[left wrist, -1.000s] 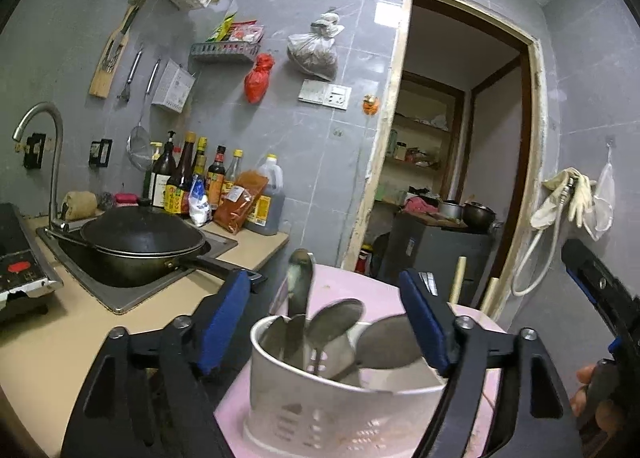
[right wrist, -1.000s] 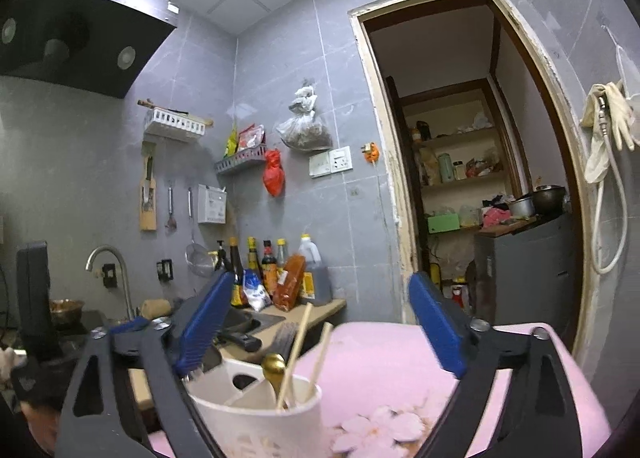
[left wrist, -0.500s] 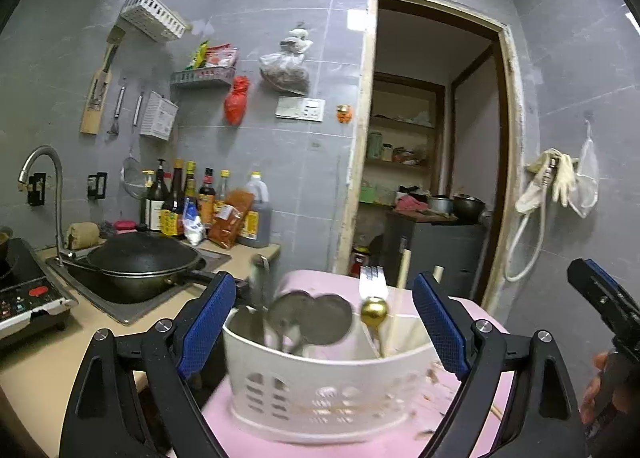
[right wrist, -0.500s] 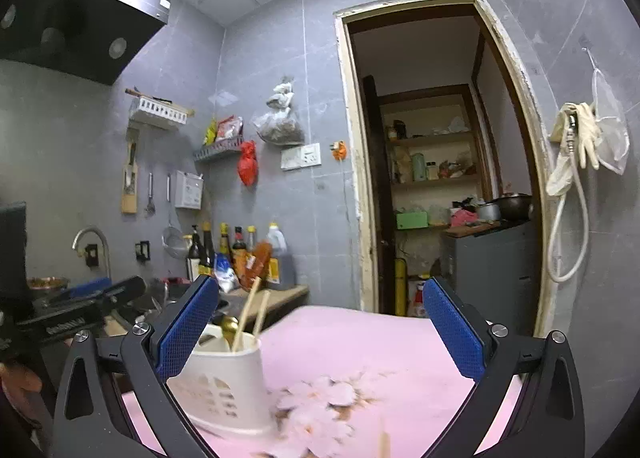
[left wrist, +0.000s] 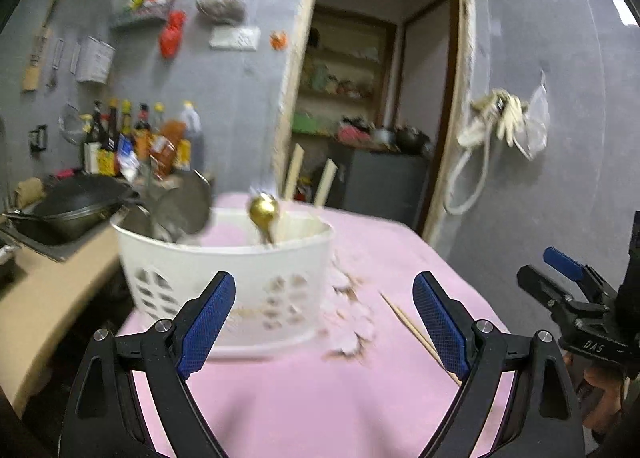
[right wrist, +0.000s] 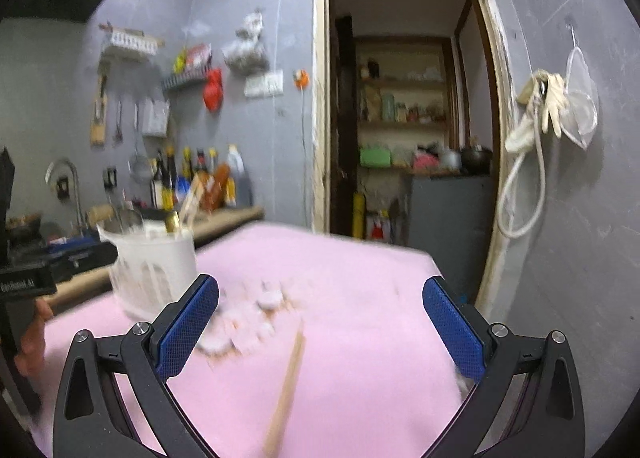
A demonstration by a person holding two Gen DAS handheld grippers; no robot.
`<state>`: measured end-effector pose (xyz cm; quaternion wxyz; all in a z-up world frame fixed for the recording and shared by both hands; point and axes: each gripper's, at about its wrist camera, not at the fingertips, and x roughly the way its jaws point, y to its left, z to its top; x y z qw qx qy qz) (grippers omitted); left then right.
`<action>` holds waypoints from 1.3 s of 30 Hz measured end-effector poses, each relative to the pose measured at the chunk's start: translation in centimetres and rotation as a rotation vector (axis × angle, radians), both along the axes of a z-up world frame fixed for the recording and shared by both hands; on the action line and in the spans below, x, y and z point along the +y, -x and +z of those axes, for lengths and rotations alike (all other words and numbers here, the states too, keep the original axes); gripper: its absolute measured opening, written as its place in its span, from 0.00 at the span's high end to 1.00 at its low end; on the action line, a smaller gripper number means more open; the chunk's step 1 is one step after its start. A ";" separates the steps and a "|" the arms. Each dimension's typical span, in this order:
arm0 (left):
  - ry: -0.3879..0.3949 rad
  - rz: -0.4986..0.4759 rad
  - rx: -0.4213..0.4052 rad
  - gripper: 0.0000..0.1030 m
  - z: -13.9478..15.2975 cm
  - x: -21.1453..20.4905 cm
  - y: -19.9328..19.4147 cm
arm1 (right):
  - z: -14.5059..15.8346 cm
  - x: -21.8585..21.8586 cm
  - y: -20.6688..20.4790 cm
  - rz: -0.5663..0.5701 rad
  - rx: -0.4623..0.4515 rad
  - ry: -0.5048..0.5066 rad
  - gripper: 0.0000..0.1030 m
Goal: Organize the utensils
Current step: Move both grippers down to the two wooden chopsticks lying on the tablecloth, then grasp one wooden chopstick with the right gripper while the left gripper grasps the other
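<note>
A white perforated utensil holder [left wrist: 224,274] stands on the pink flowered tablecloth [left wrist: 320,398]. It holds metal spoons [left wrist: 184,206], a gold spoon [left wrist: 264,214] and upright chopsticks [left wrist: 294,174]. My left gripper [left wrist: 324,318] is open in front of the holder, with nothing between its fingers. A loose chopstick [left wrist: 416,330] lies on the cloth by the left gripper's right finger. In the right wrist view the same chopstick [right wrist: 288,378] lies between the fingers of my open right gripper [right wrist: 320,330], untouched. The holder [right wrist: 152,266] is at the left there.
A wooden counter [left wrist: 44,298] with a black wok [left wrist: 76,202] and sauce bottles [left wrist: 136,138] runs along the left. An open doorway [right wrist: 404,106] lies behind the table. A hose and gloves [right wrist: 536,126] hang on the right wall. A hand [right wrist: 32,334] holds the left gripper.
Both grippers have pulled back from the holder, which now stands farther off and to the left. The loose chopstick on the cloth has come into view. The left jaws stand slightly wider.
</note>
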<state>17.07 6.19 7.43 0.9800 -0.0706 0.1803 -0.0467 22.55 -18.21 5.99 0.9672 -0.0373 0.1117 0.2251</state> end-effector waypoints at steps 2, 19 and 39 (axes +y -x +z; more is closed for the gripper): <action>0.008 -0.030 0.050 0.16 -0.6 -0.8 -0.6 | -0.9 -0.5 0.1 -0.010 0.056 0.042 0.00; -0.059 -0.144 0.534 0.16 -7.4 -6.0 -7.9 | -7.1 -0.5 0.4 0.061 0.402 0.279 0.14; -0.092 -0.313 0.623 0.41 -8.8 -9.4 -10.6 | -8.4 0.6 -1.4 0.082 0.387 0.391 0.94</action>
